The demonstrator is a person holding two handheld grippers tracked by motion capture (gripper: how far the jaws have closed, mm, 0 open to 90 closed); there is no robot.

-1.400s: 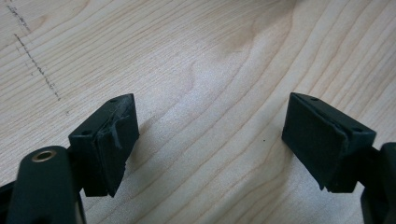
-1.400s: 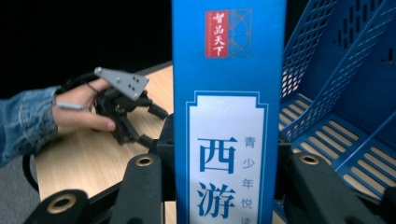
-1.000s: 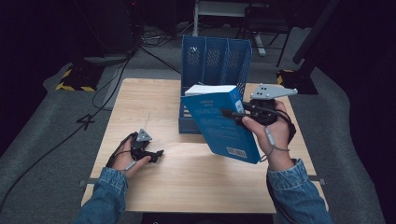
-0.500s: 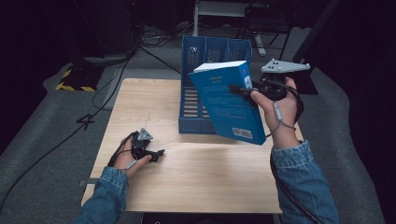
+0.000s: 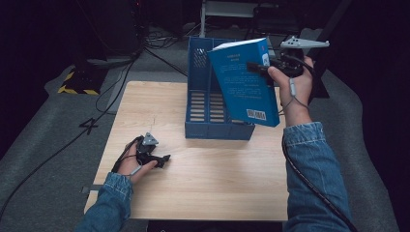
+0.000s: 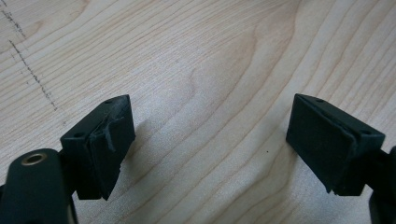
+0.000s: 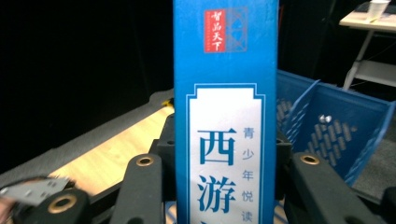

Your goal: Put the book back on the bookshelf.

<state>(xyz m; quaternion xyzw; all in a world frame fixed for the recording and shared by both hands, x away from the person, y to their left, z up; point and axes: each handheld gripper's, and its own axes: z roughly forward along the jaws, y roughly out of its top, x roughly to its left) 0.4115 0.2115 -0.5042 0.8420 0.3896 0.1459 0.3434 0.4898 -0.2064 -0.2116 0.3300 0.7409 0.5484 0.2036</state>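
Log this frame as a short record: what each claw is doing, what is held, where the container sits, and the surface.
right claw: shut on the blue book, gripping its spine edge
book pose: lifted, tilted, above the blue file rack
book spine: faces the right gripper view, between the jaws
left claw: open, nothing between the jaws, low over the wooden table
file rack: standing on the table's far half, nothing visible inside it

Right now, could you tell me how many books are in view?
1: a blue book, clamped by its spine in the right gripper above the blue file rack. Others may be hidden inside it.
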